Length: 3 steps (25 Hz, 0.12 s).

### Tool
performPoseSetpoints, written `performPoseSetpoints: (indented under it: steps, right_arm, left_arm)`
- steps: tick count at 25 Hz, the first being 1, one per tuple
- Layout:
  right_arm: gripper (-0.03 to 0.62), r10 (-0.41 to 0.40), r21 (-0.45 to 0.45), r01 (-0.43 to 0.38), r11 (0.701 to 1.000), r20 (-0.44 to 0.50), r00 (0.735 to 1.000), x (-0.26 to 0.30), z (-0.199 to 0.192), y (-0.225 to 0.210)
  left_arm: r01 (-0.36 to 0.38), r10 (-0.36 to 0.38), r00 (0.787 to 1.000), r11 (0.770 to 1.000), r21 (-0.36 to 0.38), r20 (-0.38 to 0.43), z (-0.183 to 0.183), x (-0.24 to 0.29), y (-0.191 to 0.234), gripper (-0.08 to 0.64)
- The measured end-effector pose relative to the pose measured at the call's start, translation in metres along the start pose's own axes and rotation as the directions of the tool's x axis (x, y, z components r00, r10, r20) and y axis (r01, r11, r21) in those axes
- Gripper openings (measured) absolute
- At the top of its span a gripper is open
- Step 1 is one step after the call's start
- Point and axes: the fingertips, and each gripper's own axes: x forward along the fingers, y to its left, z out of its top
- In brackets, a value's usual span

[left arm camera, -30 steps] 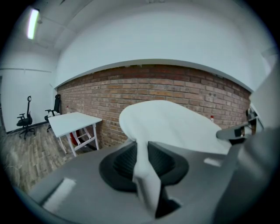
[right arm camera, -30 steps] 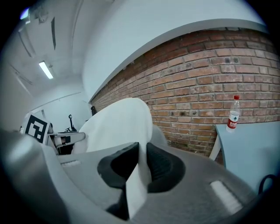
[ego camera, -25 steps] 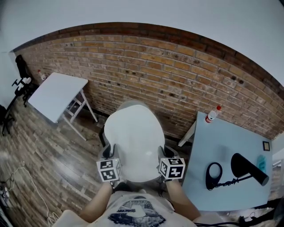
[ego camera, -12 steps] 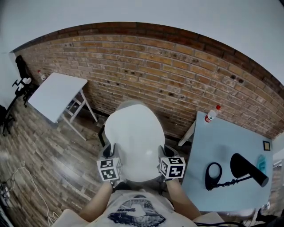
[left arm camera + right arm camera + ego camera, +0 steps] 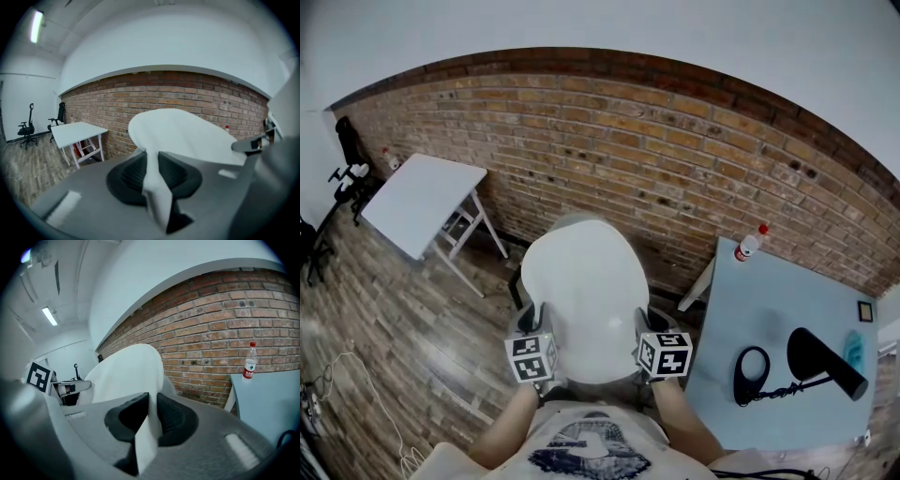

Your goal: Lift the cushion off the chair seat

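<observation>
Tongs on both sides are clamped on one thing: the left tongs (image 5: 153, 176) pinch a fold of the white cushion's (image 5: 586, 300) left edge, and the right tongs (image 5: 151, 420) pinch a fold of its right edge, the dark pads pressed on the fabric in each gripper view. The cushion hangs between them in front of the person, spread over the chair (image 5: 581, 218), of which only a grey rim shows past its far edge; whether it touches the seat cannot be told. Behind runs a brick wall (image 5: 656, 141).

To the right stands a pale blue table (image 5: 787, 309). At its far corner a plastic bottle (image 5: 749, 242) with a red cap and a red label stands upright; its contents cannot be made out. A black hair dryer (image 5: 827, 358) with its cord lies nearer the person. A white table (image 5: 417, 202) stands well apart on the left, on the wooden floor (image 5: 384, 319).
</observation>
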Motion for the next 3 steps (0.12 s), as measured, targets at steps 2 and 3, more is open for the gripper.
performPoseSetpoints:
  steps: [2,3]
  right_arm:
    - [0.051,0.000,0.001,0.000,1.000,-0.003,1.000,0.0012,-0.0006,0.0005]
    - [0.051,0.000,0.001,0.000,1.000,-0.004,1.000,0.0019,-0.0010,0.0008]
  left_arm:
    - [0.000,0.000,1.000,1.000,0.000,0.001,0.0001,0.0006,0.0009,0.072]
    - [0.000,0.000,1.000,1.000,0.000,0.001,0.0000,0.0008,0.0014,0.071]
